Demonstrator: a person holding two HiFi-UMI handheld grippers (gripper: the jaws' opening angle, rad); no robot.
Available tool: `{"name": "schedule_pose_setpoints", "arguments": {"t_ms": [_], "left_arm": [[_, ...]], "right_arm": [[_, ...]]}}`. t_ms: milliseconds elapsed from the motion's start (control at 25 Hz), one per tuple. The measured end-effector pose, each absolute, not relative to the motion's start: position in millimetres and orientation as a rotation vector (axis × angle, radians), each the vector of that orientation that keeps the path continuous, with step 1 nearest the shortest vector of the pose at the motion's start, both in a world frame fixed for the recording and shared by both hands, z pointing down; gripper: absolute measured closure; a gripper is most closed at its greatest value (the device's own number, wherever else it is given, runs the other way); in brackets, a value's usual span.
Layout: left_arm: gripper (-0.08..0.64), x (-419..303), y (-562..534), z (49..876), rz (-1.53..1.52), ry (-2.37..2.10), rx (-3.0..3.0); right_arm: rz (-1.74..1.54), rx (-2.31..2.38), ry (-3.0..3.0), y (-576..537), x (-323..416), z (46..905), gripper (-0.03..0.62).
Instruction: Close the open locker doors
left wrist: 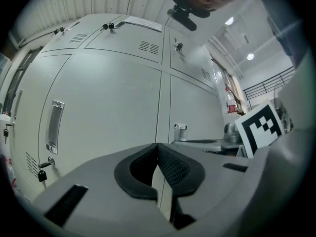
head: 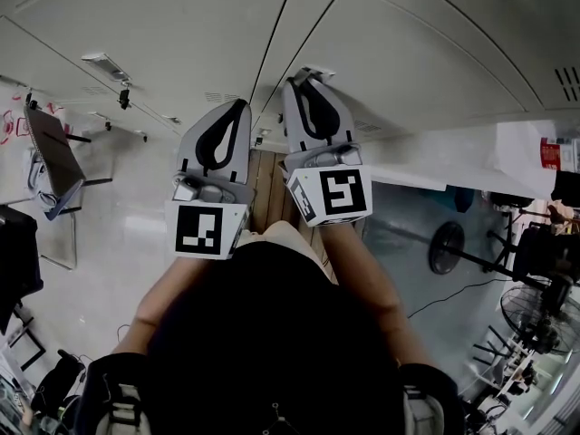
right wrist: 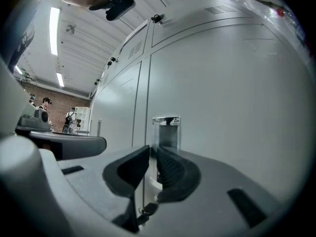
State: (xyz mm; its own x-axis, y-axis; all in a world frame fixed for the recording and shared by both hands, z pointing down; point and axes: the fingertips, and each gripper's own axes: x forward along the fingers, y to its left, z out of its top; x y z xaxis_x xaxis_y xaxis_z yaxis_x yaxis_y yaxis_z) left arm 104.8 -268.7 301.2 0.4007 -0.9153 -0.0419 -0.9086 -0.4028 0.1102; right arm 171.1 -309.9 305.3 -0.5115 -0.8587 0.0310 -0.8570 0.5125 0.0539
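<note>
Wooden planks (head: 263,184) on floor, centre of head view. Well left of planks: dark board on metal frame (head: 50,152), tilted. Further left and lower: black bag (head: 16,247). Right of planks: round black disc (head: 447,247) on a dark bar. Black cable (head: 450,296) on the floor just beyond disc. Far right of planks: floor fan (head: 536,308), wire cage. Right and higher: white box (head: 521,157), red label (head: 550,152).

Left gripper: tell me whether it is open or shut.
Shut. On the left gripper the tips meet, with nothing between them.
</note>
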Motion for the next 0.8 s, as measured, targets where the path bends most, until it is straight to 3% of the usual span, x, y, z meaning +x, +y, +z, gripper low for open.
{"name": "schedule_pose_setpoints", "arguments": {"t_ms": [640, 720, 800], "left_arm": [[0.558, 110, -220, 288, -0.108, -1.749, 2.596], [0.558, 115, -208, 285, -0.089, -1.759, 2.606], [0.558, 122, -197, 282, -0.078, -1.772, 2.618]], "right_arm": [[0.018, 1.736, -2.582, -271, 216, 294, 0.537], [-0.029, 1.768, -2.59, -255, 230, 285, 0.591], [-0.071, 1.781, -2.596, -237, 245, 276, 0.591]]}}
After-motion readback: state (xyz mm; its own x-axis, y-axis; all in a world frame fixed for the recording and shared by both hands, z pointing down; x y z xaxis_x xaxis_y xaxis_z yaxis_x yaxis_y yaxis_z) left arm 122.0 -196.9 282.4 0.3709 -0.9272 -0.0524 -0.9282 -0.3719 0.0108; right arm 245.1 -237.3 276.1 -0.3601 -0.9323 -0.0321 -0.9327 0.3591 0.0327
